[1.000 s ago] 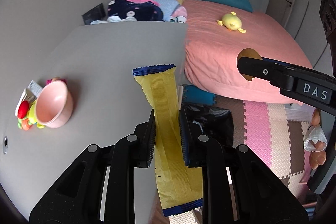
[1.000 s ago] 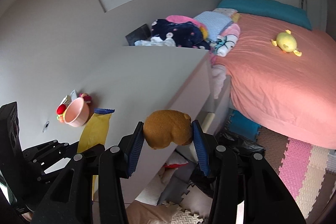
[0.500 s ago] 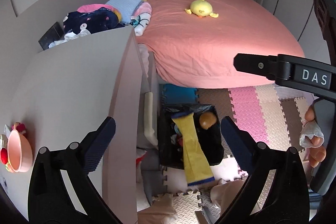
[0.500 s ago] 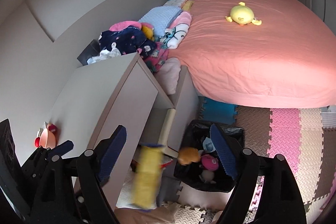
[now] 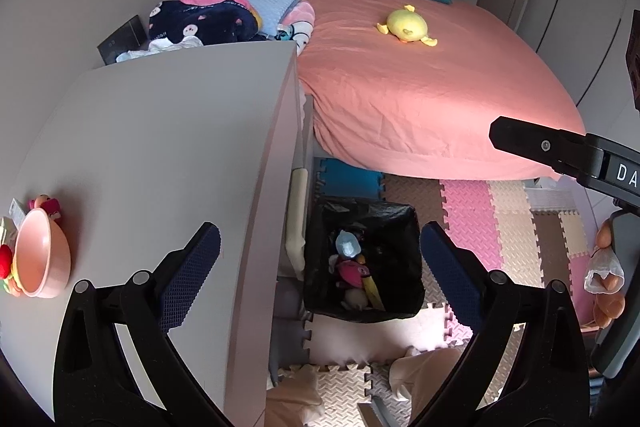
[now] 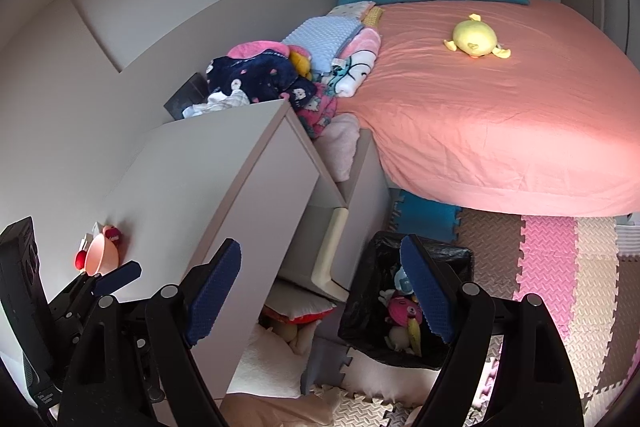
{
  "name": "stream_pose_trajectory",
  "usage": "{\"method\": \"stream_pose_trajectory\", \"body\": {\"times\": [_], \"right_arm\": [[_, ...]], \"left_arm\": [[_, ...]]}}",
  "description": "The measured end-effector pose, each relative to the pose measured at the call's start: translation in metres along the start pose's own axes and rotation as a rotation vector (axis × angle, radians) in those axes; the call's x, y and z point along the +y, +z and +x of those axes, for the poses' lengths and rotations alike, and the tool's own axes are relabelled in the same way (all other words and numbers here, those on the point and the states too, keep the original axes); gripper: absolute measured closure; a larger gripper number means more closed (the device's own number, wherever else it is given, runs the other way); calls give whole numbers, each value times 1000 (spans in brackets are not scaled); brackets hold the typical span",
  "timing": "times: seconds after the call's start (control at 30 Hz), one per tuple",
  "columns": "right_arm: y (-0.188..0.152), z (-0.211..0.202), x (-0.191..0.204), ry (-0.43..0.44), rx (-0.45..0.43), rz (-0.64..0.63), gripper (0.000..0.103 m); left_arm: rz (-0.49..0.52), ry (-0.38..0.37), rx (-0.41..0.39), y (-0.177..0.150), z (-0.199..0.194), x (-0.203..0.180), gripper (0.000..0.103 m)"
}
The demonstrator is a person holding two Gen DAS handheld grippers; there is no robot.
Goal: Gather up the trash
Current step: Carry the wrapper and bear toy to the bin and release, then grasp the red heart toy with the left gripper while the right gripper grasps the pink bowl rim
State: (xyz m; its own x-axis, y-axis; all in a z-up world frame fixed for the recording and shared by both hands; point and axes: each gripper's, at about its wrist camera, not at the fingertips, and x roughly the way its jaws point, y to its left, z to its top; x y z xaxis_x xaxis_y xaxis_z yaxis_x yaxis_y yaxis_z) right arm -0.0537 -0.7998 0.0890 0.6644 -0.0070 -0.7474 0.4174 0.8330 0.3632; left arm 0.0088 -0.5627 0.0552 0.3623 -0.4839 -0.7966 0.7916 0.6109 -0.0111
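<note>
Both grippers, left (image 5: 320,259) and right (image 6: 320,283), now gape empty, wrapper (image 5: 374,291) newly dropped into the bin (image 5: 362,307) below the jaws, so that trash is collected.

Black bin liner (image 5: 394,217), coral bedspread (image 5: 420,87), pink bowl (image 5: 38,263).

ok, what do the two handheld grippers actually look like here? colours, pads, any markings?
Both are black plastic two-finger units with pivoting linkage arms joined by silver rivets. The left gripper and right gripper each carry dark blue, diamond-textured pads on the inner faces of the fingers. In the left wrist view the right unit's finger bears a label reading "DA", cut off by the frame edge. No cables or sleeves show.
</note>
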Motion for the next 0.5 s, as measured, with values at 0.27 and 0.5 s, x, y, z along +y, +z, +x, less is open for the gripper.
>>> {"method": "stream_pose_trajectory", "body": {"times": [0.27,0.5], "right_arm": [[-8,11,56,54,38,-91,21],[-17,26,113,102,74,-173,21]], "left_arm": [[-82,32,-28,-12,-24,44,6],[-154,100,-57,-23,-50,96,6]]}}
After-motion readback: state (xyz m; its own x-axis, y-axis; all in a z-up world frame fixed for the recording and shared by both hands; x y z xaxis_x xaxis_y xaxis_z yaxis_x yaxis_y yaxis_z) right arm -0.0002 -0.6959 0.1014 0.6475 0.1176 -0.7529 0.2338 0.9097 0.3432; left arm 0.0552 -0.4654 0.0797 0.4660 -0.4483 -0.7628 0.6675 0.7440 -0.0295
